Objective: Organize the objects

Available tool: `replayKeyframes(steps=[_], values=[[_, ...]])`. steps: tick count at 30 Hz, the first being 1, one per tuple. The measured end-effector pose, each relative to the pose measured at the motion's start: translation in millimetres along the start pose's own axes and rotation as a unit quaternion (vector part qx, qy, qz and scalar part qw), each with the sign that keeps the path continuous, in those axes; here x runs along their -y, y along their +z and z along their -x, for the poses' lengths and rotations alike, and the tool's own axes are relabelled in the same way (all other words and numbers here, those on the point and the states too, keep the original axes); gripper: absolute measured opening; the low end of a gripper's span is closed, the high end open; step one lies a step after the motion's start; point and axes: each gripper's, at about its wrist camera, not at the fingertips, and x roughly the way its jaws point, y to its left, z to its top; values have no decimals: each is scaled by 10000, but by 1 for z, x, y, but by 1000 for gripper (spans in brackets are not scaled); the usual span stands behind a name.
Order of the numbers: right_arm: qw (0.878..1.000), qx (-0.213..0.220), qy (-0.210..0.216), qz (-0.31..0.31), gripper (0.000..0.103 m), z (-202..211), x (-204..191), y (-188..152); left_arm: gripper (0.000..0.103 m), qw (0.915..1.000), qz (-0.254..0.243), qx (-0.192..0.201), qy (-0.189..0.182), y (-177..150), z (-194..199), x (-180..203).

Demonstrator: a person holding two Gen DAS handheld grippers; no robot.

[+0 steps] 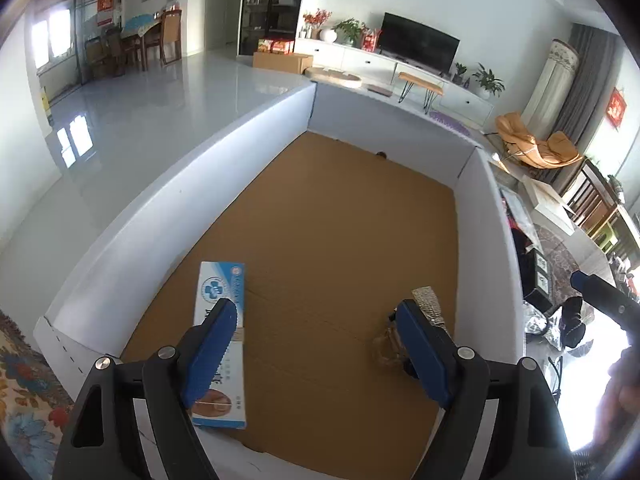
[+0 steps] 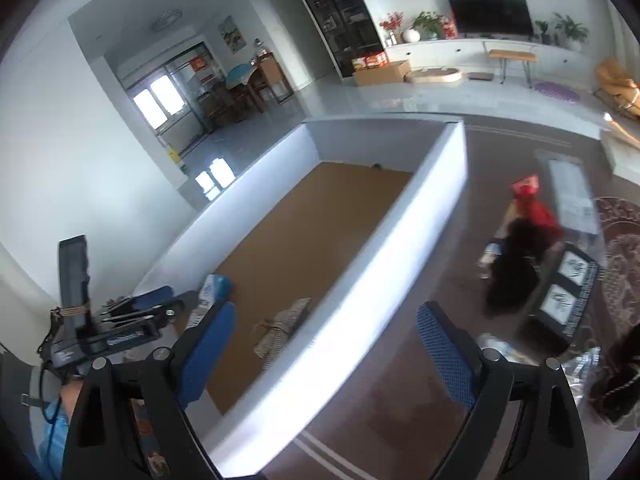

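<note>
Inside the white-walled box, on its brown cardboard floor, lie two things: a blue-and-white medicine carton at about 8 o'clock in the left wrist view, flat and lengthwise near the left wall, and a small clear bottle with a glittery silver cap at about 4 o'clock, lying on its side well apart from the carton. Above them the left gripper hangs with its jaws spread wide and nothing between them; one blue pad overlaps the carton in the view, the other overlaps the bottle. From the right wrist view the right gripper sits over the box's right wall, jaws likewise wide and empty. To that wall's right, at 3 o'clock, the dark tabletop carries a red packet, a black bundle that may be cloth, the frame being blurred, and a black box with two white picture panels.
</note>
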Motion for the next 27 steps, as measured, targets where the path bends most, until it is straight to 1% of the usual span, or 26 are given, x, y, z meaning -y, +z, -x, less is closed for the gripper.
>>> replayKeyframes(steps=[1,3,5,7,10,11,12,14,16,19,21,24,26,27], values=[[9998,98,-173,12,93,3,14,-1,81,9999,-105,97,-53,-3,7,9],[9978,273,-598,-1,95,22,38,-14,81,9987,-363,259,-241,-7,20,31],[9943,403,-987,-83,96,41,68,-35,81,9960,-629,369,-518,-12,32,55],[9879,472,-1471,-167,96,58,99,-54,81,9917,-859,440,-854,-20,45,81],[9749,351,-2175,-311,96,76,147,-84,83,9830,-1116,460,-1385,-30,56,120],[9704,281,-2370,-372,96,81,162,-94,85,9803,-1193,440,-1514,-35,59,132],[9662,237,-2527,-446,96,87,177,-103,89,9781,-1261,416,-1606,-41,60,144],[9582,202,-2791,-594,96,100,204,-116,93,9746,-1382,358,-1727,-56,61,165],[9480,149,-3093,-735,96,110,226,-128,93,9738,-1501,187,-1698,-73,52,189],[9388,-112,-3319,-918,96,115,250,-137,93,9746,-1533,-100,-1628,-89,29,208],[9368,-229,-3358,-956,96,113,260,-142,93,9754,-1544,-284,-1548,-101,17,212],[9357,-300,-3398,-894,96,109,264,-146,93,9769,-1583,-462,-1362,-112,2,215],[9364,-267,-3390,-864,98,107,265,-149,93,9775,-1617,-546,-1238,-115,-8,214],[9363,-249,-3392,-876,100,106,266,-150,93,9777,-1634,-572,-1191,-116,-12,214]])
